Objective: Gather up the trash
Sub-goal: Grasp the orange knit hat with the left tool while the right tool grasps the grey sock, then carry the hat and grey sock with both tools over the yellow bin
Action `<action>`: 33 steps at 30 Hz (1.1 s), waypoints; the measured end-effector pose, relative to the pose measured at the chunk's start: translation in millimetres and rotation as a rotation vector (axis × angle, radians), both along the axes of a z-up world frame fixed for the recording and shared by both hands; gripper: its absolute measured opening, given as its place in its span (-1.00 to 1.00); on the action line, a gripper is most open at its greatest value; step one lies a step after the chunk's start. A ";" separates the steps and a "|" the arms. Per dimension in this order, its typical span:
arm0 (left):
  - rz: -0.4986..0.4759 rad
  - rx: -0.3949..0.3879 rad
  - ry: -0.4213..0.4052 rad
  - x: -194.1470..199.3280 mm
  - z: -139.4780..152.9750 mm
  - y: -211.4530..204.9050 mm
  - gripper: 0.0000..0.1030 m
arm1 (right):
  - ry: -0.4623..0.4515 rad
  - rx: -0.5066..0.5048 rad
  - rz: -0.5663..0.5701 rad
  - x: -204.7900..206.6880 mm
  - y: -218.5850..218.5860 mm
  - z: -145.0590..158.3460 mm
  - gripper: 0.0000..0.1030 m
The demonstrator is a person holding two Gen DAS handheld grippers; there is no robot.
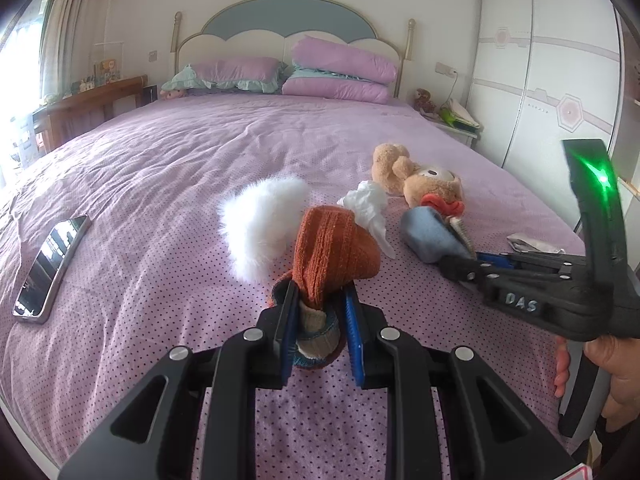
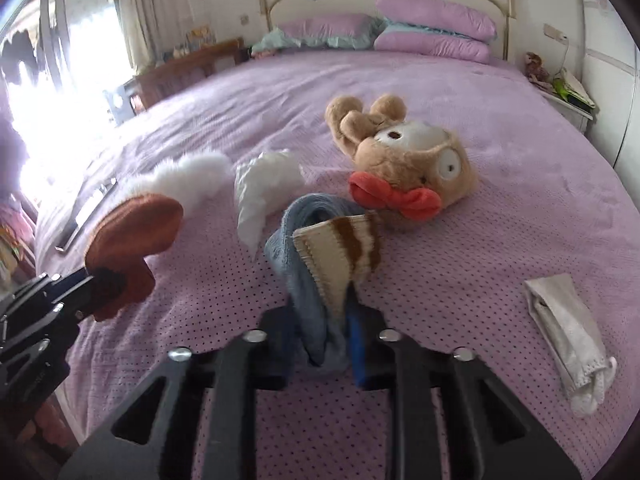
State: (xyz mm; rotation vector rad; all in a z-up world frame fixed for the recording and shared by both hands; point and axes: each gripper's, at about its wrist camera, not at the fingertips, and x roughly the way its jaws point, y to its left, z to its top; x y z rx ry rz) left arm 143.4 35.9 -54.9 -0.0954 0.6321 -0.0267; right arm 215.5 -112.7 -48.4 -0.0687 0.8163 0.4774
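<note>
My left gripper (image 1: pixel 320 316) is shut on a rust-orange sock (image 1: pixel 334 250), held just above the purple bed; it also shows in the right wrist view (image 2: pixel 132 236). My right gripper (image 2: pixel 324 332) is shut on a blue-grey sock with a striped cream cuff (image 2: pixel 320 248), seen too in the left wrist view (image 1: pixel 430 236). A crumpled white tissue (image 2: pixel 264 188) lies on the bed between the two socks (image 1: pixel 370 206). A used white face mask (image 2: pixel 568 332) lies to the right of my right gripper (image 1: pixel 532 244).
A brown plush toy (image 2: pixel 408 160) lies beyond the socks. A white fluffy item (image 1: pixel 262 224) lies left of the tissue. A phone (image 1: pixel 50 264) lies at the bed's left. Pillows (image 1: pixel 340 68), a nightstand (image 1: pixel 460 124) and a wardrobe (image 1: pixel 552 80) stand behind.
</note>
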 end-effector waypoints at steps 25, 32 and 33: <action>-0.293 0.015 -0.029 -57.5 12.8 -126.7 -0.57 | -0.117 0.083 -0.065 -141.8 -137.7 33.7 -0.65; -0.405 0.002 -0.023 -74.6 10.1 -172.7 -0.57 | -0.159 0.089 -0.120 -182.0 -175.7 38.9 -0.65; -0.424 -0.003 -0.018 -77.5 9.2 -179.0 -0.57 | -0.164 0.089 -0.132 -188.2 -182.8 39.3 -0.65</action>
